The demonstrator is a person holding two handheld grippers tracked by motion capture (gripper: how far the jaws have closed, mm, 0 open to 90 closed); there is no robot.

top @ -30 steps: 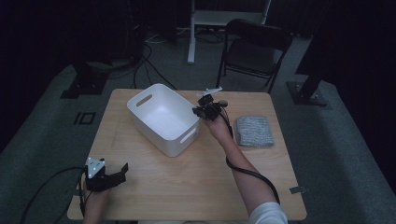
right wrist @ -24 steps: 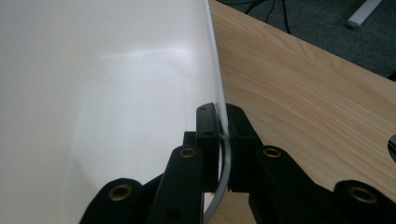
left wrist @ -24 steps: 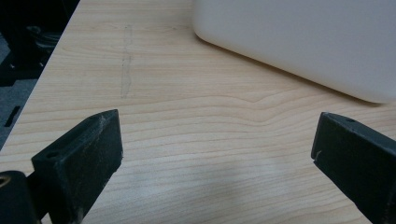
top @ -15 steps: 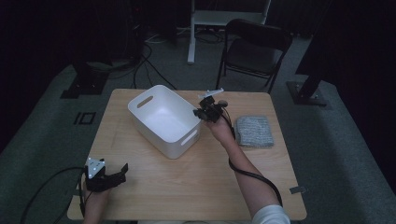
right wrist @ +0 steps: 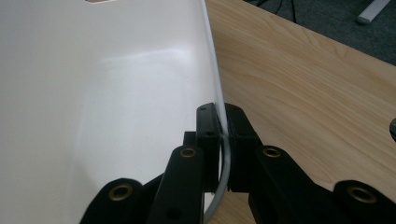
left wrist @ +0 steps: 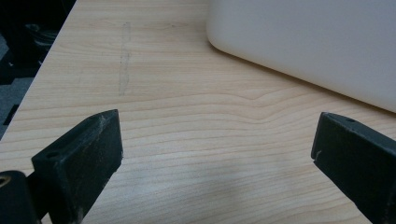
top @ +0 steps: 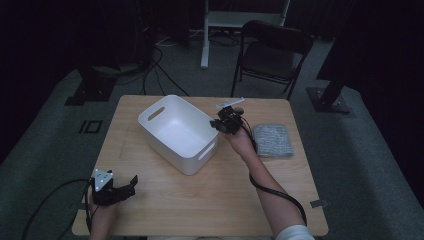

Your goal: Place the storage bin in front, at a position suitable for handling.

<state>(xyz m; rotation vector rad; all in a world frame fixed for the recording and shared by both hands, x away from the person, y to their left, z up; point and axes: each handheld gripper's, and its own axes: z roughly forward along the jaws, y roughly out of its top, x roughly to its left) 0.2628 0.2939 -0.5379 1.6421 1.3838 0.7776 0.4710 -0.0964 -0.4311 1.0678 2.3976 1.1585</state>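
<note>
A white plastic bin (top: 170, 131) with cut-out handles sits slantwise in the middle of the wooden table (top: 165, 195). My right gripper (top: 224, 123) is shut on the bin's right rim; in the right gripper view (right wrist: 223, 135) one jaw is inside the wall (right wrist: 116, 93) and one outside, pinching the thin edge. My left gripper (top: 131, 182) rests near the table's front left corner, open, pointing toward the bin. Its jaws stand wide apart over bare wood in the left gripper view (left wrist: 217, 154), with the bin's side (left wrist: 308, 42) beyond them.
A folded grey cloth (top: 272, 140) lies on the table to the right of the bin, beside the right hand. A black folding chair (top: 272, 52) stands behind the table. Cables trail over the floor at the back left.
</note>
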